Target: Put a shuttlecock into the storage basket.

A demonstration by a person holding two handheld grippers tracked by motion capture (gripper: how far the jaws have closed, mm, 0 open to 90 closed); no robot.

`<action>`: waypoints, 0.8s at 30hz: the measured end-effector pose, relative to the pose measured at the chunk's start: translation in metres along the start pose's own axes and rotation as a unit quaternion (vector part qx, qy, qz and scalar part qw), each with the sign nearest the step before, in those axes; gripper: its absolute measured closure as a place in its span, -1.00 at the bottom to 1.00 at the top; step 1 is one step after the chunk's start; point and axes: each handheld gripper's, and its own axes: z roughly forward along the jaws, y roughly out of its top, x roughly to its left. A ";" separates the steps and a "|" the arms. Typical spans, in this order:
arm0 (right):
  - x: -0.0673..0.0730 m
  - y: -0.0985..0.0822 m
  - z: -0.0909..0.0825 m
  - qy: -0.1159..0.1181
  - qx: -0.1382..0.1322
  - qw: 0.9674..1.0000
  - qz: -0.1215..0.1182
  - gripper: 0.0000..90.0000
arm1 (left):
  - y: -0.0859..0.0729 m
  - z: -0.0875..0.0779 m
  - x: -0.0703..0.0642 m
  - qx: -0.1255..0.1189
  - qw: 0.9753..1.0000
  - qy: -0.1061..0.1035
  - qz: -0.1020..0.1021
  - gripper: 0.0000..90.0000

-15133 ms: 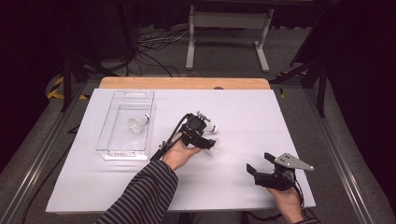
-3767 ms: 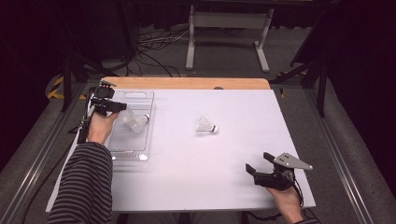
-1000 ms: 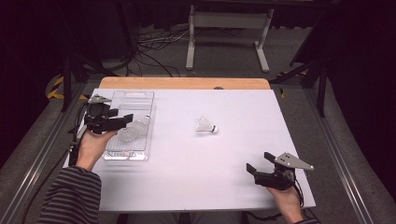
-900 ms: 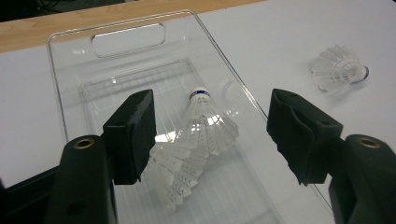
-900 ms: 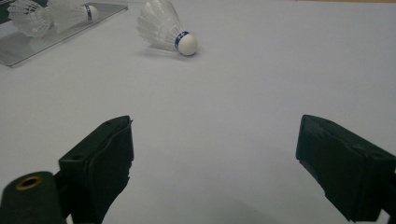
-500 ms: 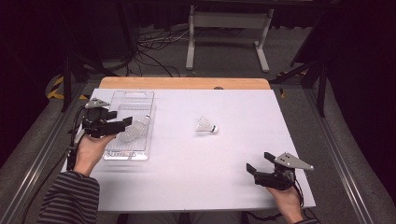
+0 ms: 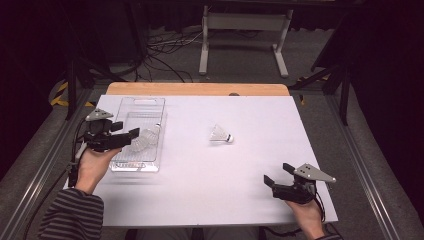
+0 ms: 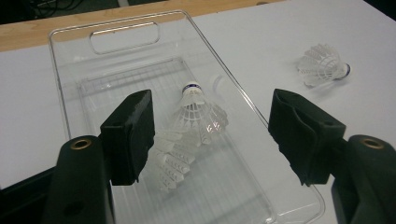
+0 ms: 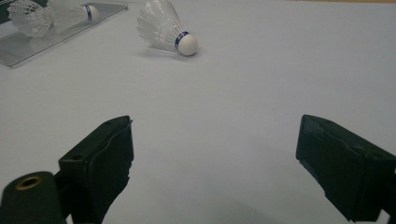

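shuttlecocks in tray (image 8: 191,128): white, feathered; appear to be two nested into one stack, lying on its side inside the clear plastic tray (image 8: 70,70), blue-banded cork pointing toward the tray's handle end.
loose shuttlecock (image 7: 220,135): white, blue band at cork; on its side, well apart from the tray, cork pointing away from it.

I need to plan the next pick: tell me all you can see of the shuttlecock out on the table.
The shuttlecock is white, with a feathered skirt that looks like plastic or feather, a rounded white cork tip and a blue band behind the tip. It lies on its side on the white table, to the right of the clear tray and apart from it, its tip towards the table's right side. Nothing touches it but the table.
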 end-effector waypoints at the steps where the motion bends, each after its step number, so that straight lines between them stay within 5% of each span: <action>1: 0.000 0.000 0.000 0.000 0.000 1.000 0.000 -0.74 | -0.001 -0.001 -0.001 -0.003 1.000 0.000 0.000 -0.28; 24: 0.000 0.001 0.000 -0.003 -0.003 1.000 0.004 -0.74 | -0.019 -0.018 -0.004 -0.028 1.000 -0.014 0.006 -0.26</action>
